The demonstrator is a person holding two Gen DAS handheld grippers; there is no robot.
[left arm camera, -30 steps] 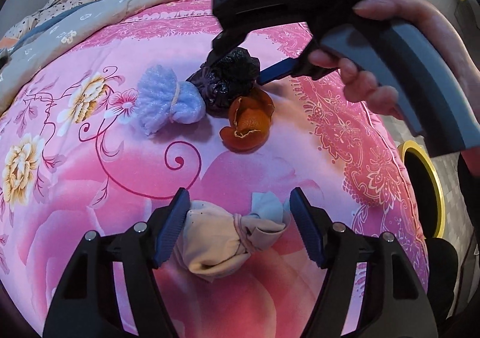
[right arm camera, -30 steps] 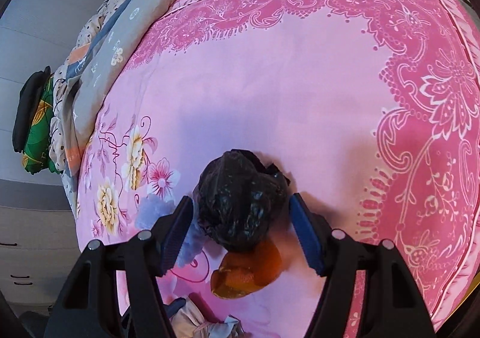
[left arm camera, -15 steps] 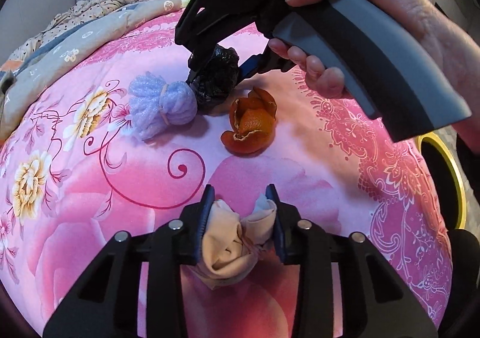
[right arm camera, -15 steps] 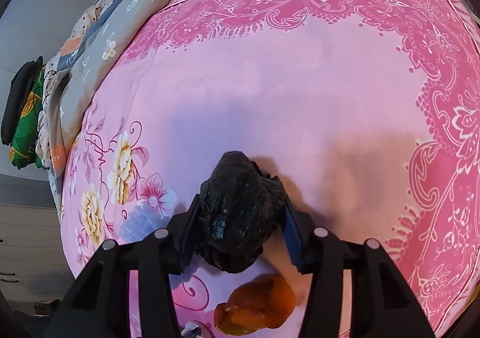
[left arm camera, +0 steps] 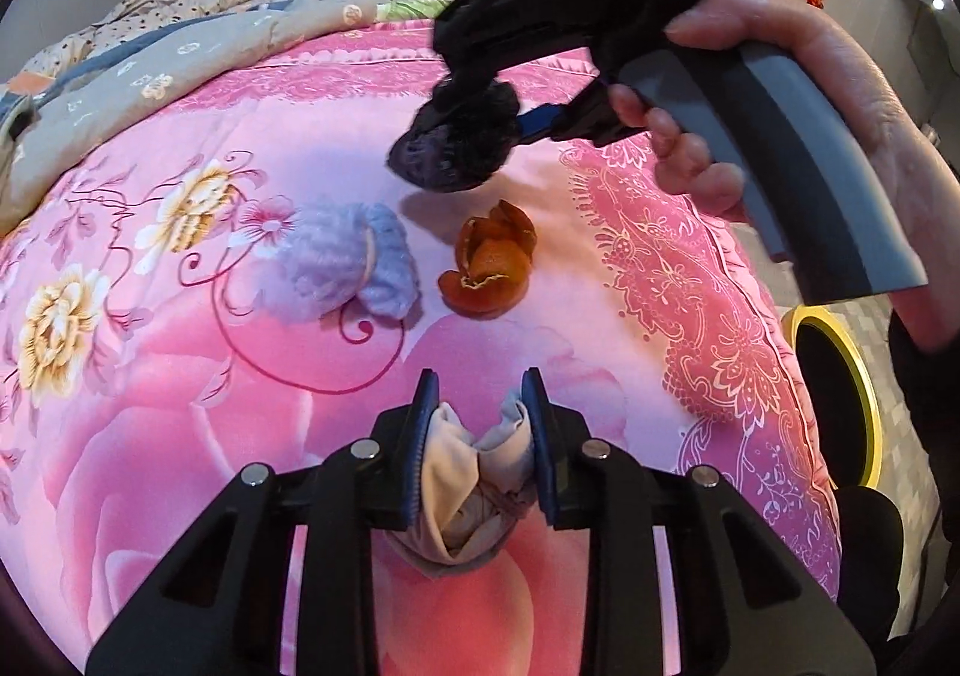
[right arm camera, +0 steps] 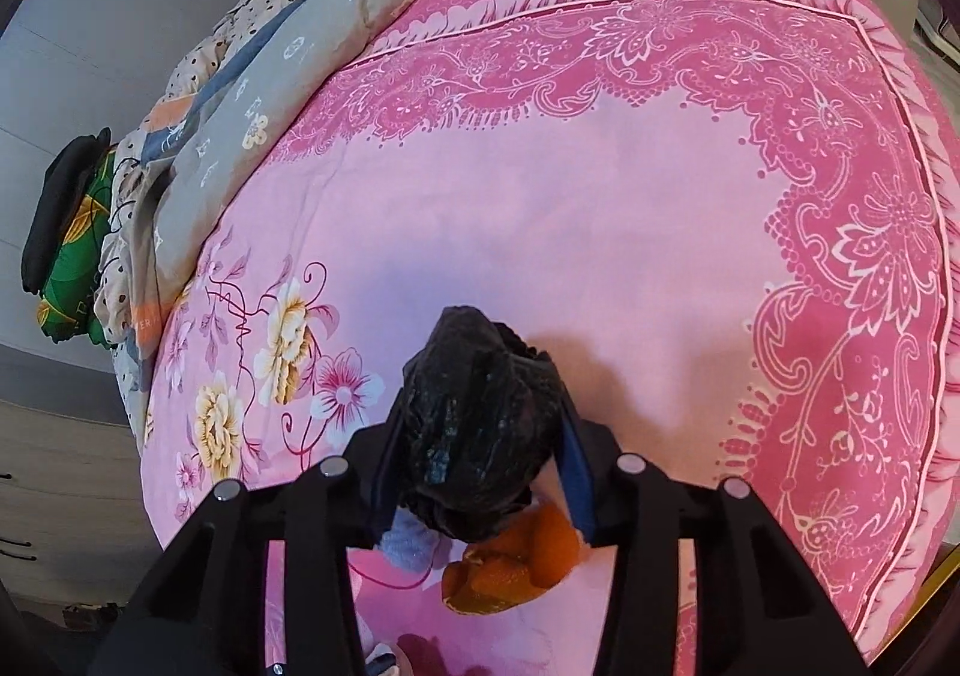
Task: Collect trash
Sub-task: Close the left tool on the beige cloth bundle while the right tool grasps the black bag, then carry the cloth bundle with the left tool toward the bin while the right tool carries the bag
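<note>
Pink floral bedspread (left arm camera: pixel 180 376) fills both views. Left gripper (left arm camera: pixel 478 430) is clamped on a beige sock bundle (left arm camera: pixel 468 484); right gripper (right arm camera: pixel 480 466) is clamped on a crumpled black bag (right arm camera: pixel 480 436), held above the cover. Only the left wrist view shows the lilac sock ball (left arm camera: pixel 342 268) whole, beside the orange peel (left arm camera: pixel 492 268), and a yellow-rimmed bin (left arm camera: pixel 840 394) past the bed edge. Only the right wrist view shows green-and-black cloth (right arm camera: pixel 66 244) beyond the grey quilt (right arm camera: pixel 270 93).
</note>
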